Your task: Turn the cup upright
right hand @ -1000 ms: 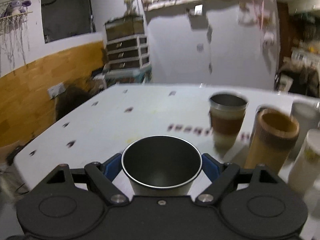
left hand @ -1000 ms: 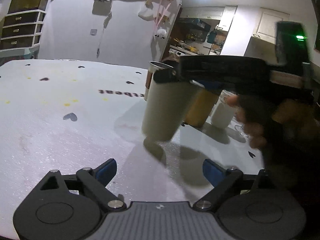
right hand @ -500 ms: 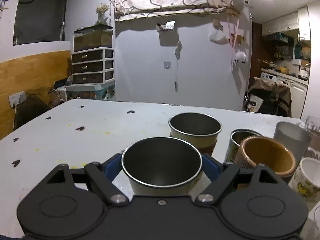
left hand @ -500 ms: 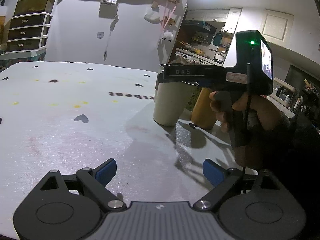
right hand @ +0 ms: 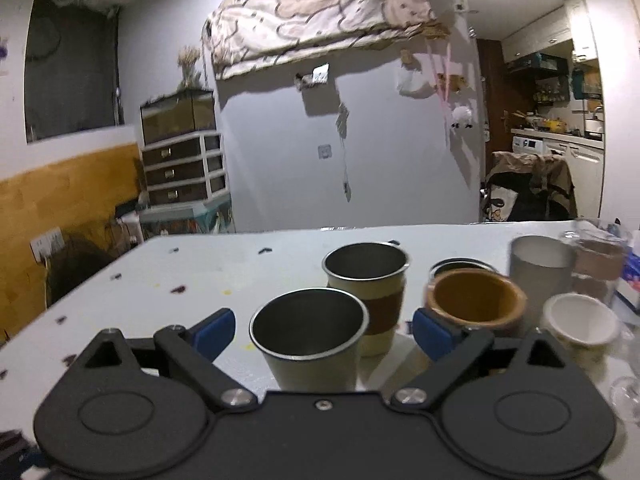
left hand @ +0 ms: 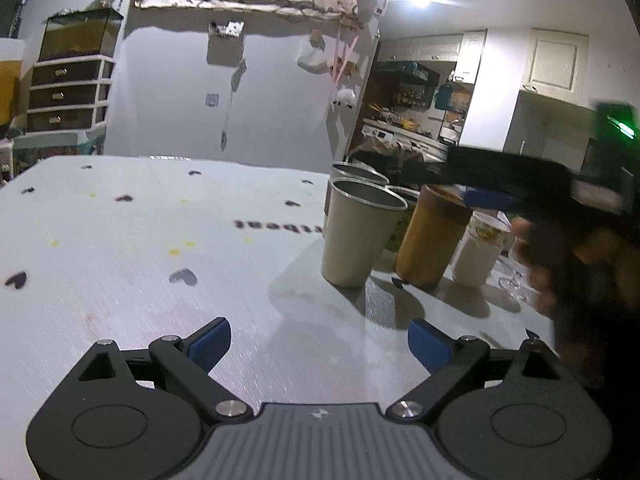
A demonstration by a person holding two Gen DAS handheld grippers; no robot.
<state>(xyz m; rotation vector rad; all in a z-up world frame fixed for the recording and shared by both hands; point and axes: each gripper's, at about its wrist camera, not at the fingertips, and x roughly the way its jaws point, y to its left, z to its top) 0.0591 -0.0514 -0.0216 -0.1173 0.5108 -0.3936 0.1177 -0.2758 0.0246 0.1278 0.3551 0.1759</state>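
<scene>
Cup (right hand: 308, 340) standing upright on table (right hand: 240, 264), mouth up, long axis vertical, sitting at 12 o'clock between parted pads of right hand-held gripper (right hand: 324, 330), untouched. Left hand-held gripper (left hand: 318, 340) hanging farther off, spread, holding nothing.

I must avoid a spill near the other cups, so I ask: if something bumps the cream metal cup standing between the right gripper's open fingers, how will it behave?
The cream metal cup looks thin-walled and empty, so probably light. It narrows toward its base, so a high bump may tip it.
</scene>
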